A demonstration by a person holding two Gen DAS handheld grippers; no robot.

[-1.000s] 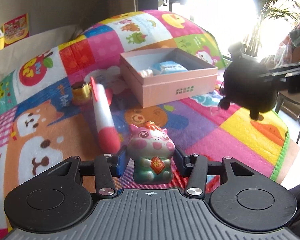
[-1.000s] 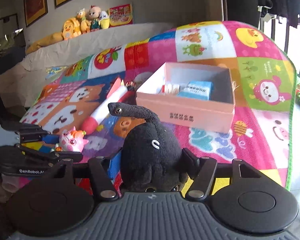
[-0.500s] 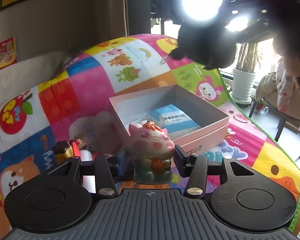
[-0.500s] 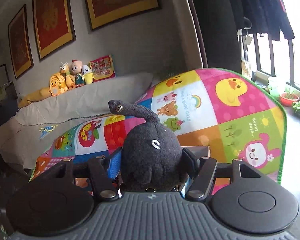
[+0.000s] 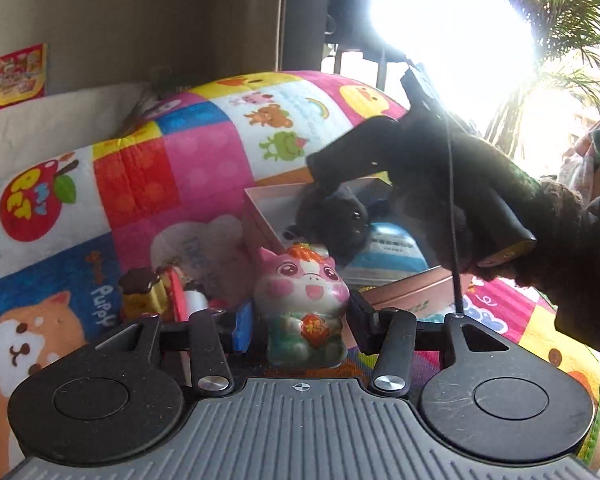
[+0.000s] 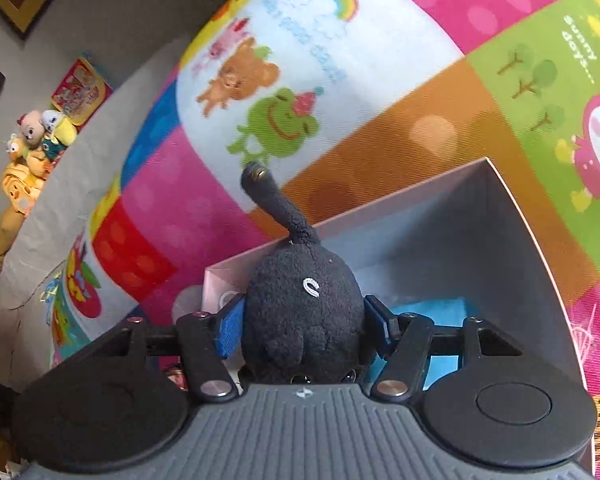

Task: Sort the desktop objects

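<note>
On my left tool (image 5: 300,322) I read a gold character on the red tag at the belly of the pink pig figurine (image 5: 303,308), which the tool clamps by its sides; the figurine stands upright at lower centre of the left frame, face toward the camera. The play mat (image 5: 204,160) reads "Puppy" at lower left of the left frame, and "Sunny days..." at the upper right of the right frame. My right tool (image 6: 302,326) is closed on a black plush toy (image 6: 300,312), its long axis running away from the camera, tail pointing up toward frame centre, eyes down against the tool body. In the left frame the plush (image 5: 334,226) hangs head-down over the open pink box (image 6: 512,216), above a blue packet (image 5: 392,254) whose print is too small to read.
</note>
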